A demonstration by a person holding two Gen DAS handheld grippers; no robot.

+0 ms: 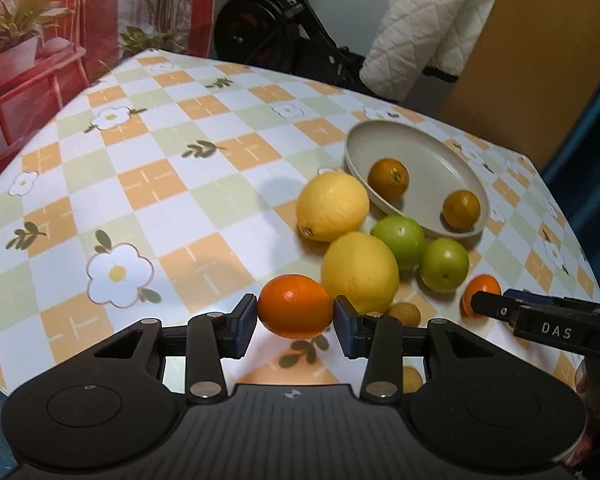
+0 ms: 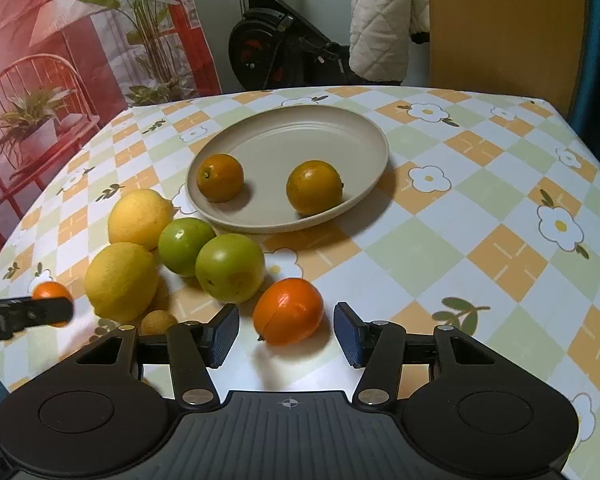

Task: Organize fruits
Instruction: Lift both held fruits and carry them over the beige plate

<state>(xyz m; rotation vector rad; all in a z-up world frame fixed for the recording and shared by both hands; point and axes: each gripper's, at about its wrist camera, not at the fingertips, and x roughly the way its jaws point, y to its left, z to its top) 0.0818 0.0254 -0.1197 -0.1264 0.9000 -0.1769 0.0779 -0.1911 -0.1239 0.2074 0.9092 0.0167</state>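
Left wrist view shows the left gripper (image 1: 295,317) with its two fingers (image 1: 244,320) pinching a small orange fruit (image 1: 295,306). The pads press on its two ends, so the long axis of the fruit runs across, from one finger to the other. The fruit seems lifted a little above the worktop (image 1: 172,200), but I cannot be sure of it.

From this held fruit, the beige plate (image 1: 384,130) lies ahead and to the right, well apart. Between them stand two lemons (image 1: 360,272) and two green fruits (image 1: 444,264), so a straight low path is blocked; I judge the hand must go over them or around. The plate already carries two darker oranges (image 1: 389,177).

In the right wrist view the right gripper (image 2: 286,330) has its fingers (image 2: 350,334) spread on both sides of a second orange fruit (image 2: 288,310), which rests on the worktop. A small gap shows at each pad, so they are not pressing it. This fruit lies slanted, its long axis turned up and to the right, not square to the pads. For the right hand the plate (image 2: 374,136) is straight ahead with free cloth between, so this hand has the easier way. A small brown fruit (image 2: 158,322) lies near the lemons.
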